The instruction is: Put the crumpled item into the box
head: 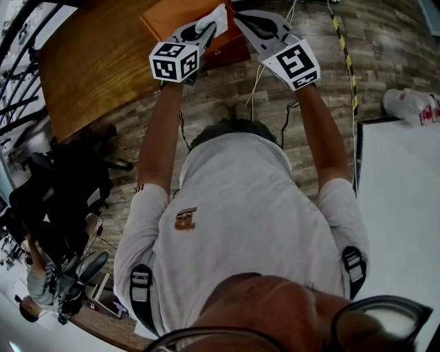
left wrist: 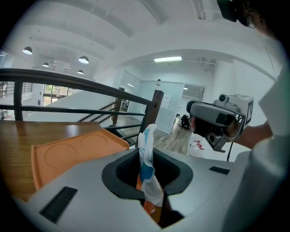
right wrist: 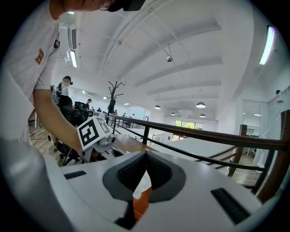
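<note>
The crumpled item (left wrist: 146,147), a white scrap with a blue patch, is standing upright between the pads of the left hand-held gripper (head: 203,29), which is pinching it at a narrow opening. The orange of the box (head: 163,19) is showing directly under it through the gap in the jaws, so the item is hanging over the box (whether its lower end is touching the box, I cannot tell). The right hand-held gripper (right wrist: 146,158) is hovering just beside it, pointing in from the other side, with its tips meeting and only a sliver of white and orange showing behind them.

The box is lying on the wooden worktop (head: 96,69), close to the edge nearest the person. That edge is running diagonally across the head view, and plank floor (head: 227,89) is lying open between it and the person's body. Beyond the worktop a dark railing (left wrist: 68,77) is closing off the far side.

Both arms are reaching forward almost straight, the left arm (head: 161,137) and the right arm (head: 326,137) converging toward the box, with the marker cubes facing up at the camera.
</note>
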Motion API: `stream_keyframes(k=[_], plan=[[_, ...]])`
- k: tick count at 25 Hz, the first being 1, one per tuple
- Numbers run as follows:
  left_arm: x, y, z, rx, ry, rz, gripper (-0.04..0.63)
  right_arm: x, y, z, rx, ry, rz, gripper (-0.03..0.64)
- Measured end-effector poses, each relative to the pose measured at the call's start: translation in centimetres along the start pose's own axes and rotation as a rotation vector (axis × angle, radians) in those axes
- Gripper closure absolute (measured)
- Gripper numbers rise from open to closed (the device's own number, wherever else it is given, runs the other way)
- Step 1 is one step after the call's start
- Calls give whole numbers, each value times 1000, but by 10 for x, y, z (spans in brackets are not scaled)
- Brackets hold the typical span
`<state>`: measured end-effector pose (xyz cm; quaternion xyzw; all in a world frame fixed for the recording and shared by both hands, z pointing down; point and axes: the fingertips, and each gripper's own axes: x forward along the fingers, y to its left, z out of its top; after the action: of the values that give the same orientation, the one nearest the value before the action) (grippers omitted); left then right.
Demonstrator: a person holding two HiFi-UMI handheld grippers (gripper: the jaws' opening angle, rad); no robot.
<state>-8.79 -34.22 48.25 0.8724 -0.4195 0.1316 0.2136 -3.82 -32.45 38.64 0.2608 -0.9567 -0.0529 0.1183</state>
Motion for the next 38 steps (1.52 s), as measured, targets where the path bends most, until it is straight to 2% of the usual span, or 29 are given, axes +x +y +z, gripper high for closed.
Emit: stream_keyframes(k=[10, 23, 33, 38], plan=[[24, 14, -25, -23, 137, 31, 520, -2, -5, -11, 11, 18, -1, 584], [43, 20, -45, -57, 275, 58, 520, -5, -10, -17, 25, 20, 3, 584], [47, 28, -54, -38, 345, 112, 518, -10, -10, -22, 38, 17, 5, 584], [46, 28, -58, -32, 378, 118, 477, -10, -9, -20, 40, 14, 4, 584]])
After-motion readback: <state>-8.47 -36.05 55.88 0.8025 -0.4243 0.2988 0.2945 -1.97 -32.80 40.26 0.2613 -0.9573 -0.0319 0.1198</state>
